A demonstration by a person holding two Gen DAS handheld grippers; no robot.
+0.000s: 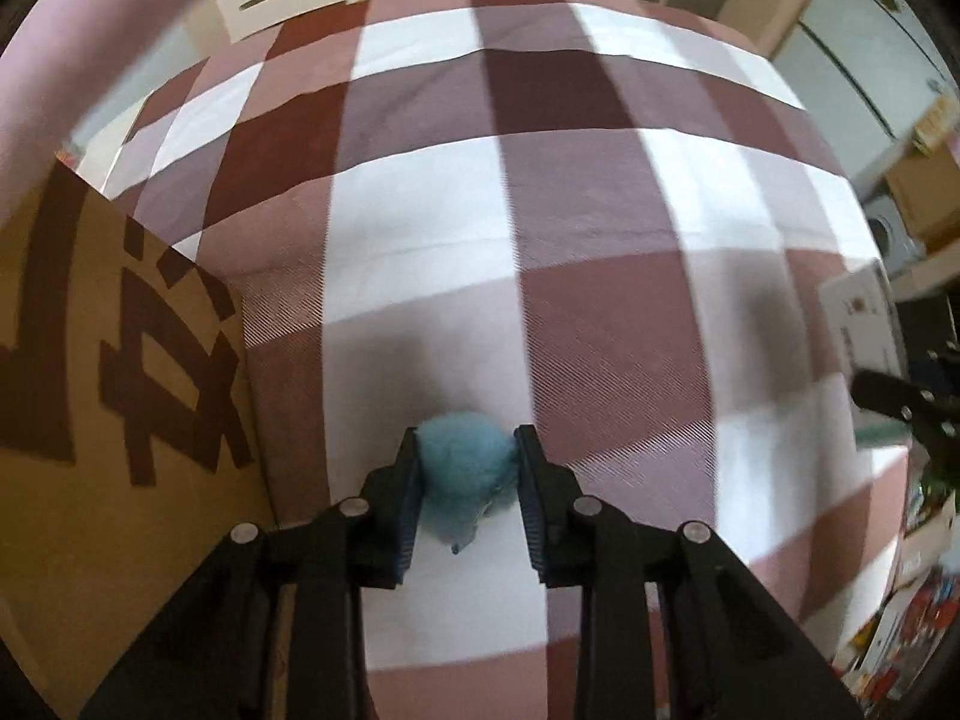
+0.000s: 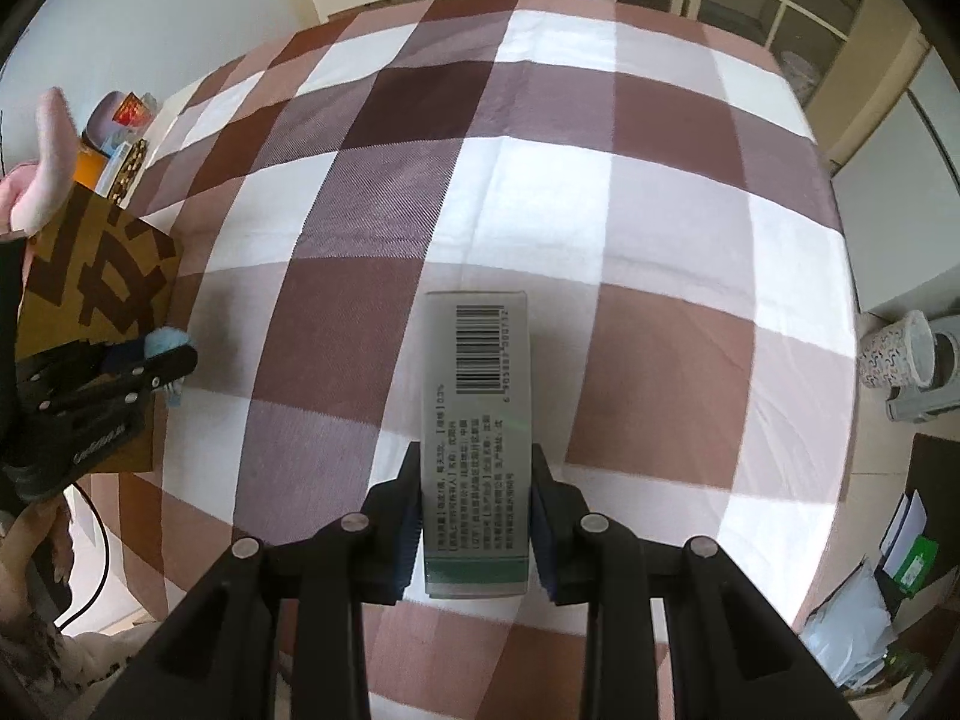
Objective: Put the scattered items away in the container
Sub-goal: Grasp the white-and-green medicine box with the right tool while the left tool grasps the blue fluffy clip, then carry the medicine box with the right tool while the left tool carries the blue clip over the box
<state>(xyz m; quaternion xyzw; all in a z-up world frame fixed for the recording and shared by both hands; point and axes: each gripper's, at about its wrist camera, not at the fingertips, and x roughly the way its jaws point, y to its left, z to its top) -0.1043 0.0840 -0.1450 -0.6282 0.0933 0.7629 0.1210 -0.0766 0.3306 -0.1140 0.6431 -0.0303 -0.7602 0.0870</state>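
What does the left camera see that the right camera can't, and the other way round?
Only the left wrist view shows the left gripper up close, squeezing a fluffy blue ball. Only the right wrist view shows the right gripper clamped on a barcoded box, plus a pink plush and a patterned cup. Both show the checked cloth and the brown cardboard box.

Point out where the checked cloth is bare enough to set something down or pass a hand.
The checked cloth is bare from the barcoded box to the far edge and rightward. Crowding sits left: the cardboard box, the left gripper with the blue pom-pom, and clutter behind.
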